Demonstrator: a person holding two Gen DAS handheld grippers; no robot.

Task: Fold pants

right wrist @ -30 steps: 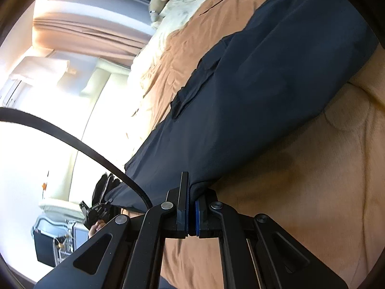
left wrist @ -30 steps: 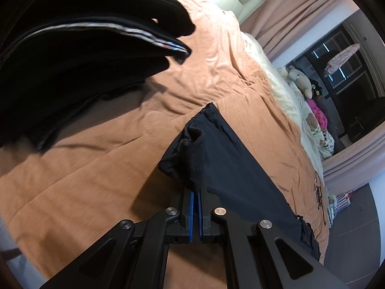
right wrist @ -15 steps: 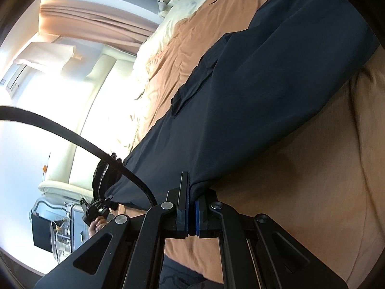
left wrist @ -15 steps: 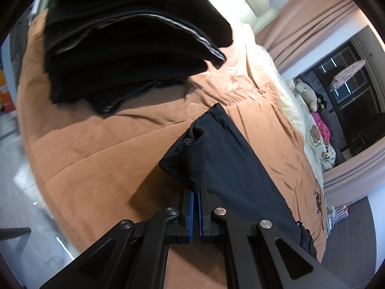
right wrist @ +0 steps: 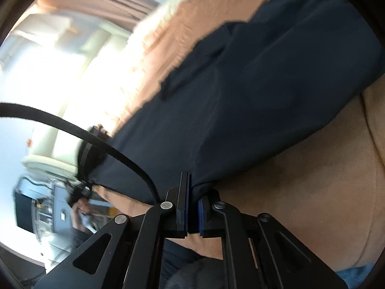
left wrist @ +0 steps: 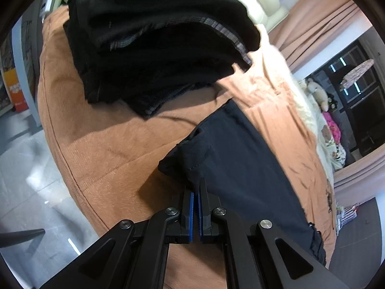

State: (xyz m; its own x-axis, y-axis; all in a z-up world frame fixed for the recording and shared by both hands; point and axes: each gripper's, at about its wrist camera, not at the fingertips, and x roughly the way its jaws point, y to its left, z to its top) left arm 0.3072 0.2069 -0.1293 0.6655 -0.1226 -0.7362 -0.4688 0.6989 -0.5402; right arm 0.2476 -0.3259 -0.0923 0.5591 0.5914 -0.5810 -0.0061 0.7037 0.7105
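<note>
I see the big bed (left wrist: 101,149) with its orange-brown cover, and the dark blue pants (left wrist: 243,168) lie stretched out long across it. In the right wrist view the same pants (right wrist: 252,96) fill most of the picture. A tall pile of folded dark clothes (left wrist: 156,48) sits on the bed just past the end of the pants. Both of my tongs point down at a slant toward the bed. My left tongs (left wrist: 195,192) are squeezed tight on a bunched-up corner of the pants, with the cloth poking up from the tips. My right tongs (right wrist: 192,187) have the edge of the pants between them, and their jaws are just starting to open, so a small gap shows by the blue pad. Far off by the window sits a plush toy (left wrist: 317,91). A second ago the pile of clothes was so close that it ran off the left wrist picture; now I see the whole pile, the side of the bed and the grey floor (left wrist: 28,180). The right wrist picture has tipped a little and gone blurry, and the right tongs were fully shut then.
</note>
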